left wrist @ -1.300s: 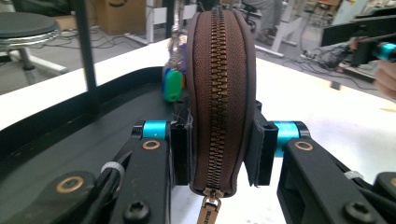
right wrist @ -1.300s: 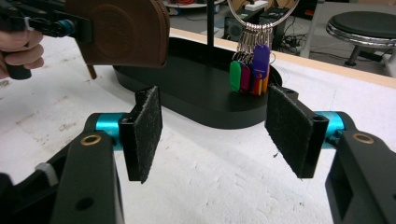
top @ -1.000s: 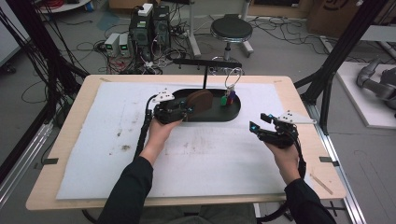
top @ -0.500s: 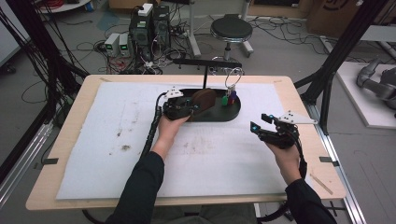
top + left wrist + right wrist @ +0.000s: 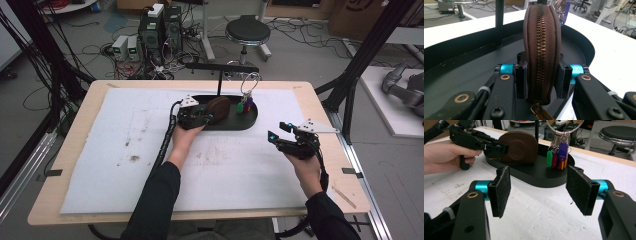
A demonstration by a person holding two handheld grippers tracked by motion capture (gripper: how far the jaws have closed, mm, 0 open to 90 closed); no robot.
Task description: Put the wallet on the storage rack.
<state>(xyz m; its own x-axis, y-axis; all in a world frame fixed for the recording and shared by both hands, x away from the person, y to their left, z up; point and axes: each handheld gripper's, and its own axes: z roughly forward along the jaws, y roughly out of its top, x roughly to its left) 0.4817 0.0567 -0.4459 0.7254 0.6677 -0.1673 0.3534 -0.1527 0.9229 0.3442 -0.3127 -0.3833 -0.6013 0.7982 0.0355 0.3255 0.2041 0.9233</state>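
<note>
From the high view I see my left claw (image 5: 202,119) reaching onto the black oval tray (image 5: 250,121) at the far middle of the bench (image 5: 70,200), its tips at the brown zipped pouch (image 5: 218,109) standing there. A bunch of coloured key tags (image 5: 244,105) hangs from a ring just right of the pouch. My right claw (image 5: 280,136) hovers over the white mat (image 5: 100,150), well apart from the tray.

In the left gripper view, my left claw (image 5: 540,79) is clenched on the pouch (image 5: 541,47), one pad on each side, zipper edge facing me (the brass pull (image 5: 539,111) dangles at the bottom).

In the right gripper view, my right claw (image 5: 540,188) is released, jaws wide apart over the mat (image 5: 536,220). Beyond, the left claw (image 5: 500,147) grips the pouch (image 5: 520,147) on the tray (image 5: 541,176), the key tags (image 5: 557,157) beside it.
</note>
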